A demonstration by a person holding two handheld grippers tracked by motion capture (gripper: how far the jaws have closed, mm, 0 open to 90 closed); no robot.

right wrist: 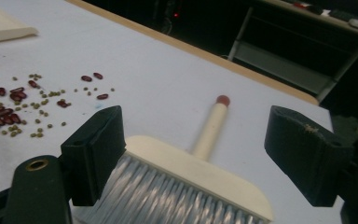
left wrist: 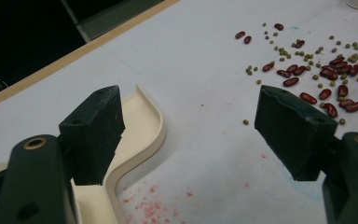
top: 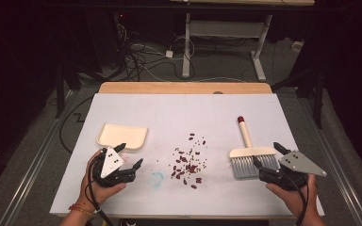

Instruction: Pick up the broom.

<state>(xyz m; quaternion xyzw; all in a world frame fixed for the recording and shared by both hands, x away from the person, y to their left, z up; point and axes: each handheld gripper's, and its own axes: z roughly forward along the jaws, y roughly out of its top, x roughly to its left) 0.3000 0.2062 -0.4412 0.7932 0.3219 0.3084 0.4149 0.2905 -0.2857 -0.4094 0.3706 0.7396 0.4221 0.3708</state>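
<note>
My right hand-held gripper (top: pixel 268 160) sits jaws apart at the bristle end of the brush (top: pixel 249 153), whose handle runs straight away from me. My left hand-held gripper (top: pixel 128 160), also apart, is just beside the dustpan (top: pixel 121 135); beans (top: pixel 188 162) lie between them.

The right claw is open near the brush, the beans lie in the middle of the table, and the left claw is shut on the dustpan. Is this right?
Not quite. The left claw is open, not shut on the dustpan: the left gripper view shows its jaws apart, one over the pan's edge. The rest holds: right claw open at the brush, beans mid-table.
</note>
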